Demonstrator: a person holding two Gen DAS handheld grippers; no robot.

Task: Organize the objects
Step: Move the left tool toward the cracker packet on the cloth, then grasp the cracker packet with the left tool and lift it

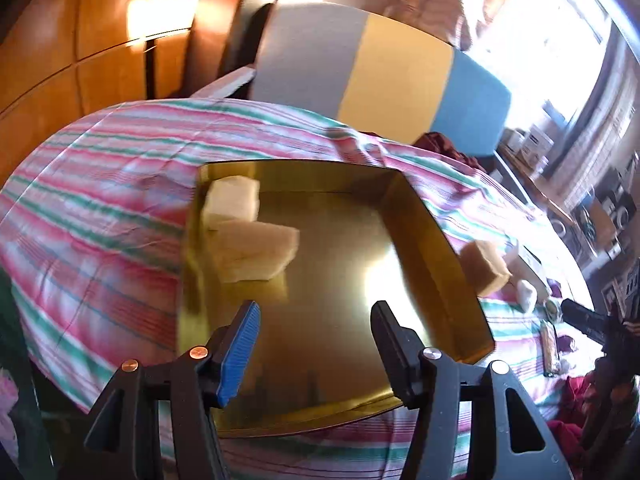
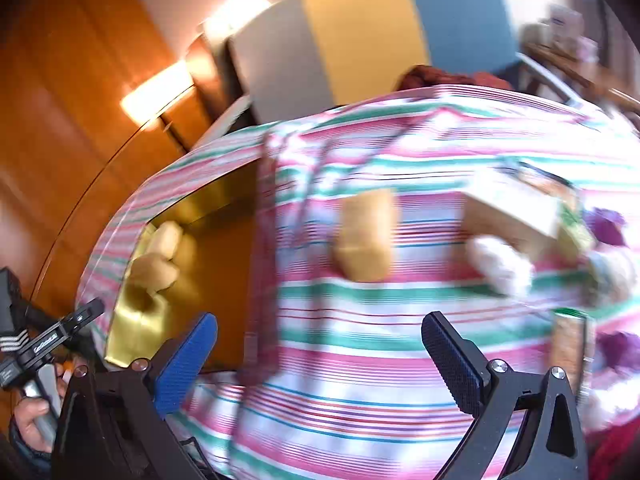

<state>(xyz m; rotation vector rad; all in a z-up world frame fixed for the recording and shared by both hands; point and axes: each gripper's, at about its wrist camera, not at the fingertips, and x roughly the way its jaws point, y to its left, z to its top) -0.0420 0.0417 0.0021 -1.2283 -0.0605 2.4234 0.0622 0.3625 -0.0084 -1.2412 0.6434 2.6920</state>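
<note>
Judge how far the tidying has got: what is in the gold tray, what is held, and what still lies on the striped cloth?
Done: two pale sponge blocks lie in the gold tray. In hand: nothing; the left gripper and right gripper are both open and empty. Left: a tan sponge block, a white fluffy item and other small items, too blurred to name, remain on the striped cloth beside the tray.

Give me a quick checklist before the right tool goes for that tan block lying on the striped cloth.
1. Right tool open and empty: ok.
2. Left tool open, nothing between its fingers: ok.
3. Tan block lying free on the striped cloth, outside the gold tray: ok.
4. Tray has bare floor beside its two pale blocks: ok.
5. Sharp view of the block: not ok, blurred.
</note>
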